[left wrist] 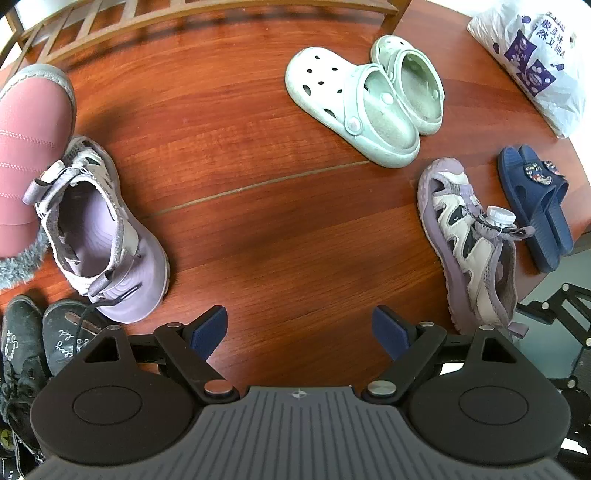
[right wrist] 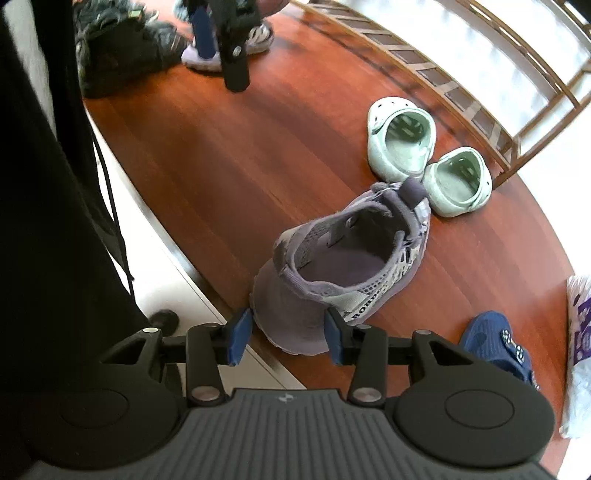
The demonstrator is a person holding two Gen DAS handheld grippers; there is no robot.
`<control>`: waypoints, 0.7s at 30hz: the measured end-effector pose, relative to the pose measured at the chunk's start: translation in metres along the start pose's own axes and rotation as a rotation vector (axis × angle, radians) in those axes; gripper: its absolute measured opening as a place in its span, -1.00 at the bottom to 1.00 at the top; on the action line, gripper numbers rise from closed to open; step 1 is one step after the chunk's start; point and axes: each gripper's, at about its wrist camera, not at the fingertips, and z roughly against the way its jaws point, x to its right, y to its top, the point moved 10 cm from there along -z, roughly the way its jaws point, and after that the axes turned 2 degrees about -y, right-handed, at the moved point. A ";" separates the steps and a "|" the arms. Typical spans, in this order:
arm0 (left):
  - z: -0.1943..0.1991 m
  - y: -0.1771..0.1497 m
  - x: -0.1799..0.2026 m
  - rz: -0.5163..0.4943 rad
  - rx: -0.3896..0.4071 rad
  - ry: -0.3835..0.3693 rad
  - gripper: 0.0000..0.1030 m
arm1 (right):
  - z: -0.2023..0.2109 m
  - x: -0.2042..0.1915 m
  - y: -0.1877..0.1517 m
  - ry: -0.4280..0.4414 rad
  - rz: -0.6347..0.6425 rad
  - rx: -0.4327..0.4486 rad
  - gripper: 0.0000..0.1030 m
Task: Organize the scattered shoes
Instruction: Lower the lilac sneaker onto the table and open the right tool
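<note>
My right gripper (right wrist: 288, 338) is shut on the heel of a purple sneaker (right wrist: 343, 266), one blue pad pressed to each side. That sneaker stands on the wood floor with its toe toward the mint clogs (right wrist: 402, 144). The left wrist view shows the same sneaker (left wrist: 469, 243) at the right. Its mate, a second purple sneaker (left wrist: 107, 236), stands at the left. My left gripper (left wrist: 299, 330) hangs open over bare floor between the two sneakers and holds nothing. From the right wrist view, my left gripper's finger (right wrist: 232, 48) is visible far off beside the second sneaker (right wrist: 255, 40).
A mint clog pair (left wrist: 354, 110) and navy slides (left wrist: 535, 203) lie on the floor, and a white plastic bag (left wrist: 535, 62) lies beyond them. A pink boot (left wrist: 29, 147) and black shoes (left wrist: 26, 350) crowd the left. A wooden rack (left wrist: 147, 22) runs along the back. A person's dark clothing (right wrist: 37, 184) fills the left edge.
</note>
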 end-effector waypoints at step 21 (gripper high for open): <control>-0.018 0.067 0.027 0.049 0.095 0.005 0.68 | 0.035 0.067 0.017 0.062 -0.551 0.035 0.48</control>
